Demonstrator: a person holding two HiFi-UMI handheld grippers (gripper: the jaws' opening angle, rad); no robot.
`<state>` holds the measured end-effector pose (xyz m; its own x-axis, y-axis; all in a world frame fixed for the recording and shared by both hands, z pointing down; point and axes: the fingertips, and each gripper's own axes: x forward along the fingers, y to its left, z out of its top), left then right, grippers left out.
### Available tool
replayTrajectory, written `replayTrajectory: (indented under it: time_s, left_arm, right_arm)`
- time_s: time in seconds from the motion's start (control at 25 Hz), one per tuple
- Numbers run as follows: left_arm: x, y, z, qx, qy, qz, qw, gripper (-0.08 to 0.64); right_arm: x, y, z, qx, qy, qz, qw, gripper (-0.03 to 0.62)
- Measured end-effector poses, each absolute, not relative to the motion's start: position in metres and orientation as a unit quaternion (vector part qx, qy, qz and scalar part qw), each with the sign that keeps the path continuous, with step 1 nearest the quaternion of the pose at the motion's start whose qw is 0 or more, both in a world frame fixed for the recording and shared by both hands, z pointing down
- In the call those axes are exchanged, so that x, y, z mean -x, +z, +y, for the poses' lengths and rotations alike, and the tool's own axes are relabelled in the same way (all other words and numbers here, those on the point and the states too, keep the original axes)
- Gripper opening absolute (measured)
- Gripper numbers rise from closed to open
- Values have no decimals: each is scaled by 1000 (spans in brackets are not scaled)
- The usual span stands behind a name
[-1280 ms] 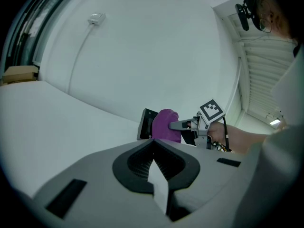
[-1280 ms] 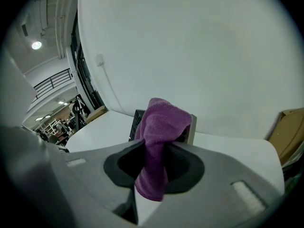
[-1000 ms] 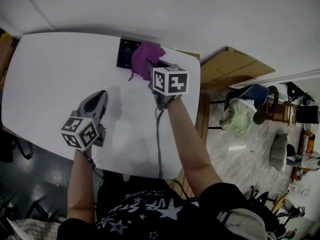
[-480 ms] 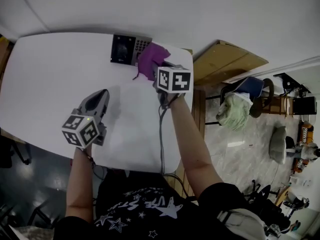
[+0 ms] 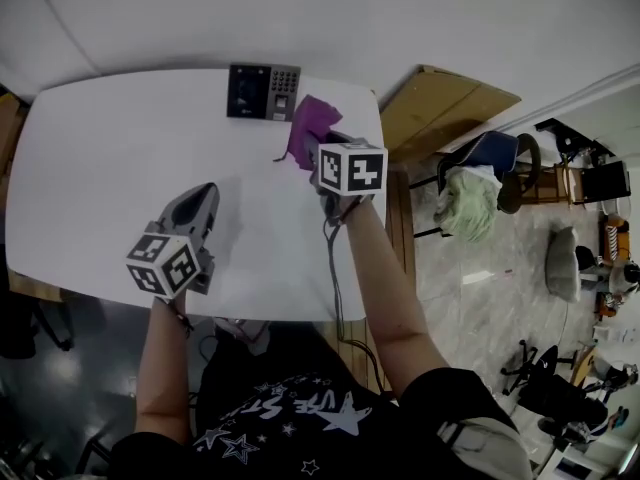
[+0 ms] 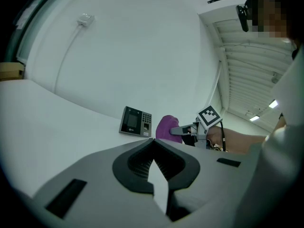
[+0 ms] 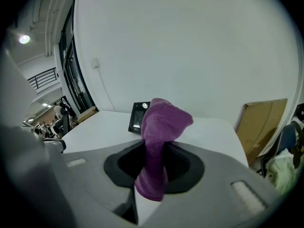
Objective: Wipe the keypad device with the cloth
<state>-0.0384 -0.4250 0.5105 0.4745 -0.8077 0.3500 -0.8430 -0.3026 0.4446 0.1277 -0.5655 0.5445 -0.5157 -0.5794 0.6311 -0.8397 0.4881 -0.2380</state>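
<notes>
The dark keypad device [image 5: 263,92] lies flat at the far edge of the white table [image 5: 100,168], its screen and keys uncovered; it also shows in the left gripper view [image 6: 135,121] and, partly behind the cloth, in the right gripper view [image 7: 137,118]. My right gripper [image 5: 311,148] is shut on the purple cloth [image 5: 311,124], just right of and nearer than the device. The cloth [image 7: 159,132] stands up bunched between the jaws of the right gripper [image 7: 154,148]. My left gripper [image 5: 200,196] rests shut with nothing in it at the table's near left, and its jaws [image 6: 154,144] point toward the device.
A flat cardboard sheet [image 5: 440,108] leans off the table's right end. Beyond it stands a chair with a pale green bundle [image 5: 470,218]. A grey cable [image 5: 333,268] runs from the right gripper over the table's near edge. A white wall [image 6: 142,56] rises behind the table.
The right gripper has drawn the purple cloth off the keypad device, toward the right and nearer me. The device's keys are now uncovered. The left gripper stayed put.
</notes>
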Motion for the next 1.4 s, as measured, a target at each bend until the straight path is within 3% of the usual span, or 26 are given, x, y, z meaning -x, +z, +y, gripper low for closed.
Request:
replayTrajectory:
  time_s: [1.4]
  left_arm:
    - [121,487,-181,-876,35,-400,268,8]
  right_arm:
    - [-50,466,-222,-493,245,-814,187,93]
